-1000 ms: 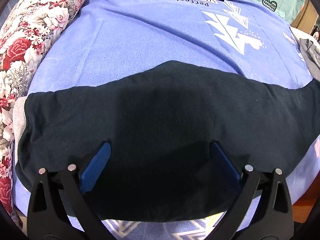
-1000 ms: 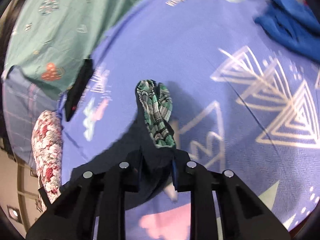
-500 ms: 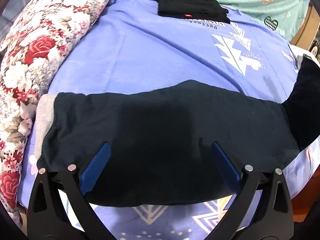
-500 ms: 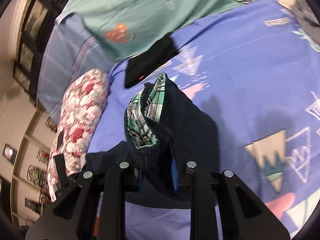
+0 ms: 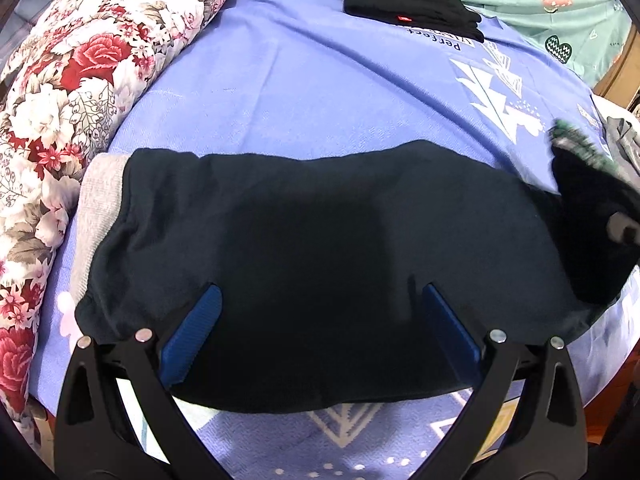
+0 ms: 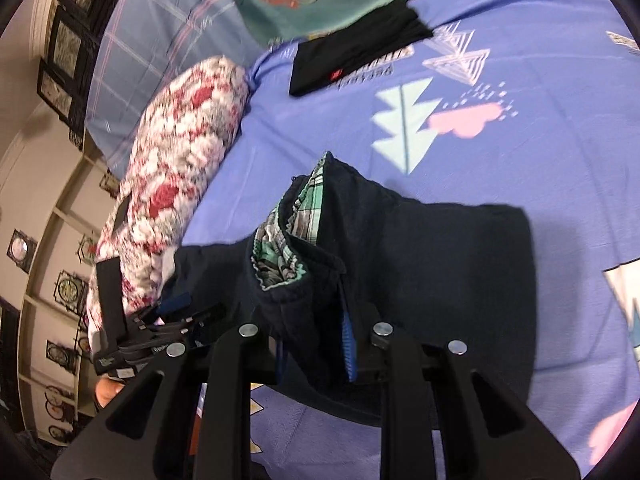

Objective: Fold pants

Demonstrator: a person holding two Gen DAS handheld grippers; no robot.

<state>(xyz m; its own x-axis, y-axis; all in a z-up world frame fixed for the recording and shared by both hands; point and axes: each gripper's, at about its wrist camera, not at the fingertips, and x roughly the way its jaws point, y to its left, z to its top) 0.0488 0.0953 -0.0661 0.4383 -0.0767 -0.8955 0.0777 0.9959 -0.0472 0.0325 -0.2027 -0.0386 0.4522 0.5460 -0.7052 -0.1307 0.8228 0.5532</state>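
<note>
Matt dark knit pants (image 5: 320, 248) with plaid woven lining (image 6: 280, 252) on a cotton-like sheet (image 5: 300, 92).

The raised, plaid-lined end of the dark navy fabric pants (image 5: 592, 216) is motion-blurred in the left wrist view; the grey folded cloth (image 5: 626, 142) is cut by the frame edge.

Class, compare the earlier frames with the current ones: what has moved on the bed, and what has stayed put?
The right gripper, still shut on the dark pants, has carried the plaid-lined waistband end up and over toward the floral pillow. The left gripper stays open over the pants; the folded black garment is unmoved.
</note>
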